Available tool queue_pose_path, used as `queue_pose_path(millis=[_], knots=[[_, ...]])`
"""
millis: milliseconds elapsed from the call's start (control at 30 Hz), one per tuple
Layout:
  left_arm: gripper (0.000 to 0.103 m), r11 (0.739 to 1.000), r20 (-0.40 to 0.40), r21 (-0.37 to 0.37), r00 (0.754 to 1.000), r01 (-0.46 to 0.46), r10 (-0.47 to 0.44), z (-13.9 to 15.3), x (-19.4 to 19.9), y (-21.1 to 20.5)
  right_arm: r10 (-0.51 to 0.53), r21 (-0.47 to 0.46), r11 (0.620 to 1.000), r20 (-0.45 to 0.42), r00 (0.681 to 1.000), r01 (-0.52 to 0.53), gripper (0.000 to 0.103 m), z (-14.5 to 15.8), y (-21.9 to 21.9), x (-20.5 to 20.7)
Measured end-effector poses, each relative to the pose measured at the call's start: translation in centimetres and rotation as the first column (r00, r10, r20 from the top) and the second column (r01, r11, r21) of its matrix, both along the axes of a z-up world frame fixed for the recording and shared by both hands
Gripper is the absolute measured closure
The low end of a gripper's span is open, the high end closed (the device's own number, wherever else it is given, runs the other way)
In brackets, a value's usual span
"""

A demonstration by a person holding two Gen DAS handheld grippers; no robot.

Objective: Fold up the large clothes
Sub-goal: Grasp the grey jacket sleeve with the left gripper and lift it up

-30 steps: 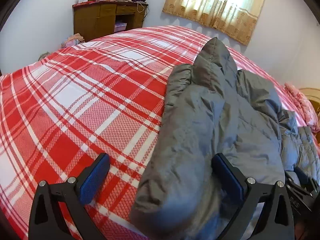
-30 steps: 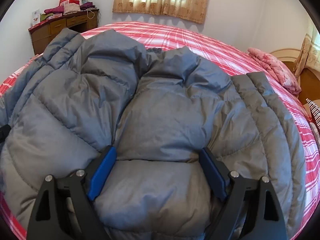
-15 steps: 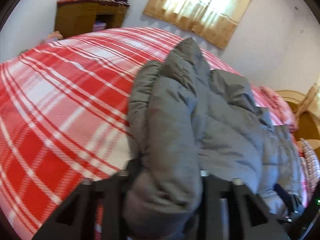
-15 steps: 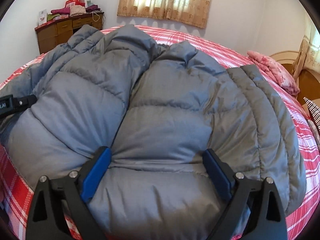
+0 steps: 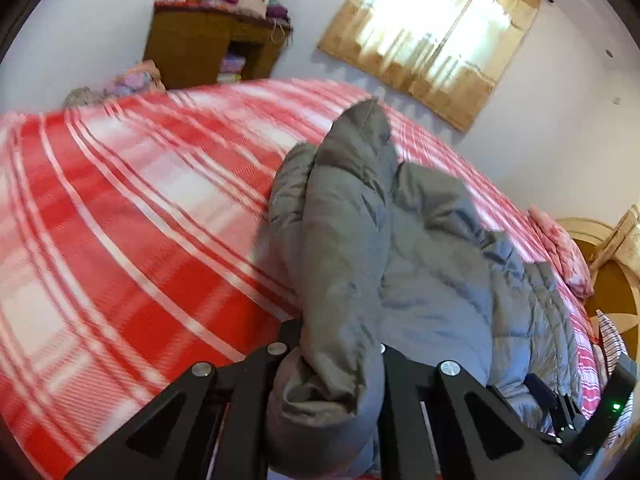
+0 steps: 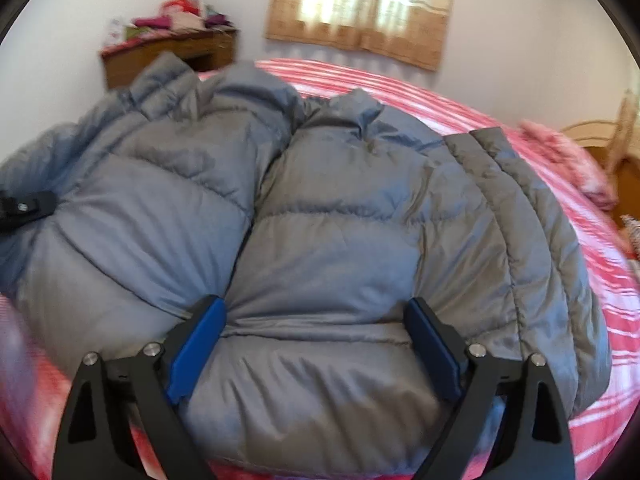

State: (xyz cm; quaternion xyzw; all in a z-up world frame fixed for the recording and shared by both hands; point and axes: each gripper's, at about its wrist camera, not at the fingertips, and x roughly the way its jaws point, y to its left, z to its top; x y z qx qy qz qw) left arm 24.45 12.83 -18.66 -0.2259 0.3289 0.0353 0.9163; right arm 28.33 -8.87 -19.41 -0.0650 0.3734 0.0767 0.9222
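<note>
A grey puffer jacket (image 5: pixel 420 280) lies spread on the bed. My left gripper (image 5: pixel 336 340) is shut on a bunched fold at the jacket's left edge, and the fabric rises between its black fingers (image 5: pixel 280 352). In the right wrist view the jacket (image 6: pixel 340 220) fills the frame. A thick roll of its near hem sits between the blue pads (image 6: pixel 200 340) of my right gripper (image 6: pixel 316 308). Those jaws stand wide and are closing, and the pads dent the padding. The left gripper's black tip (image 6: pixel 24 208) shows at the jacket's left side.
A red and white plaid sheet (image 5: pixel 120 220) covers the bed. A wooden desk (image 5: pixel 208 52) piled with clothes stands at the far wall beside a curtained window (image 5: pixel 432 40). A pink cloth (image 5: pixel 564 252) and a wooden headboard (image 5: pixel 612 280) are on the right.
The left jaws went from wide open around the jacket's edge to shut on it, and the fold has been lifted. The right gripper has shifted sideways with the hem still between its pads.
</note>
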Motion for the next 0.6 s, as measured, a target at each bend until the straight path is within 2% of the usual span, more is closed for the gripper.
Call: queue_pose_path(millis=[133,200,267,367,467,533,567,600], knots=[[0.095,0.996,0.092,0.090,0.995,0.017,-0.026,4.9,-1.1,-2.1,-0.071,0.087,0.994,0.084,0.994,0.064,0.017,3.8,-5.3,-2.1],[0.095,0.989,0.140,0.140,0.988,0.042,-0.062,7.5,-1.2,-4.0,-0.162,0.141,0.979,0.106,0.981,0.147,0.017,5.7,-10.4,-3.1],[0.096,0.977,0.188,0.193,0.974,0.087,-0.124,10.0,-1.2,-7.1,-0.249,0.143,0.962,0.111,0.962,0.232,0.017,6.4,-15.2,-3.7],[0.096,0.937,0.217,0.301,0.943,0.180,-0.251,12.7,-0.7,-13.6,-0.389,0.140,0.916,0.085,0.917,0.376,0.017,5.8,-22.5,-4.2],[0.095,0.866,0.187,0.408,0.902,0.288,-0.388,13.6,0.5,-21.5,-0.499,0.125,0.860,0.010,0.867,0.494,0.018,3.6,-29.7,-4.7],[0.095,0.785,0.134,0.496,0.860,0.372,-0.492,12.8,1.3,-27.8,-0.559,0.136,0.821,-0.008,0.829,0.554,0.018,2.4,-33.2,-6.0],[0.095,0.757,0.113,0.522,0.848,0.392,-0.517,12.4,1.6,-29.5,-0.584,0.145,0.802,-0.015,0.812,0.579,0.018,2.0,-34.4,-6.9],[0.095,0.710,0.082,0.568,0.830,0.416,-0.552,11.5,1.8,-32.0,-0.609,0.158,0.780,-0.028,0.792,0.606,0.018,1.5,-36.0,-7.8]])
